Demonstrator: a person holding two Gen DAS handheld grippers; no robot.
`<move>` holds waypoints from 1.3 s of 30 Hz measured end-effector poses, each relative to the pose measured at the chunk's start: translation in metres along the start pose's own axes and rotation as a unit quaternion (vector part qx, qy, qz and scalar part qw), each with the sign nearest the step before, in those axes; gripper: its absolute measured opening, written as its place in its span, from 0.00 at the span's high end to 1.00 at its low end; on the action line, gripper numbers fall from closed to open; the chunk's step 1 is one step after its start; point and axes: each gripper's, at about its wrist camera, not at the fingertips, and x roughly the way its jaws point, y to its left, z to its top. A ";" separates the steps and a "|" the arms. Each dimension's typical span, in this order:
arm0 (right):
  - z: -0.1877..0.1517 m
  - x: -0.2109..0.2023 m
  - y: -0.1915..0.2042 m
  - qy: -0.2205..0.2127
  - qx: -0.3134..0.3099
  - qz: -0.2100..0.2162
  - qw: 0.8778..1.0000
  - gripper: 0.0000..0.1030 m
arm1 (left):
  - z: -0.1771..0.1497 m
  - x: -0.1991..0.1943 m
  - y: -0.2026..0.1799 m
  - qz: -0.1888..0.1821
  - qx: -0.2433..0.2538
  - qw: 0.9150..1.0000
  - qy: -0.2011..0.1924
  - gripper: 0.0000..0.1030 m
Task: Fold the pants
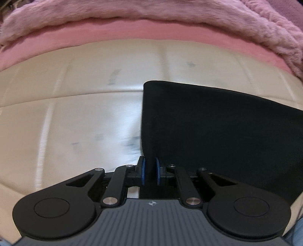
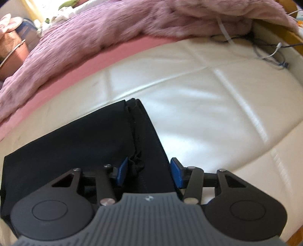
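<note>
Black pants [image 1: 217, 132] lie folded on a cream quilted surface [image 1: 75, 113], filling the right half of the left wrist view. My left gripper [image 1: 150, 173] is shut on the near left corner of the pants, with dark cloth pinched between its blue pads [image 1: 143, 174]. In the right wrist view the pants [image 2: 85, 136] spread to the left, and their drawstring [image 2: 136, 162] hangs by the left pad. My right gripper [image 2: 149, 173] stands open astride the pants' right edge. A strip of cloth lies flat between its blue pads [image 2: 177, 176], and its right pad is at the cloth's edge.
A fluffy pink blanket [image 1: 151, 11] and a pink sheet [image 1: 132, 32] border the far side of the cream surface [image 2: 208, 94]. Thin cables [image 2: 265, 49] lie at the far right by a wooden frame [image 2: 284, 32]. Boxes and clutter [image 2: 17, 43] stand beyond the blanket [image 2: 94, 28].
</note>
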 end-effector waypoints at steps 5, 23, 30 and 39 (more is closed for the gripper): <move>-0.035 -0.007 0.047 0.017 -0.013 0.031 0.999 0.59 | -0.006 -0.006 0.032 0.051 0.017 0.999 -0.002 0.88; -0.068 -0.057 0.075 -0.029 -0.099 0.029 0.994 0.77 | -0.016 -0.048 0.043 0.038 0.000 0.995 -0.092 0.82; -0.086 -0.053 0.142 -0.063 -0.209 0.070 0.973 0.91 | -0.021 -0.059 -0.013 -0.059 0.046 0.992 -0.103 0.82; -0.106 -0.014 0.141 -0.021 -0.202 0.047 0.978 0.94 | -0.049 -0.037 -0.041 -0.070 0.096 0.991 -0.055 0.82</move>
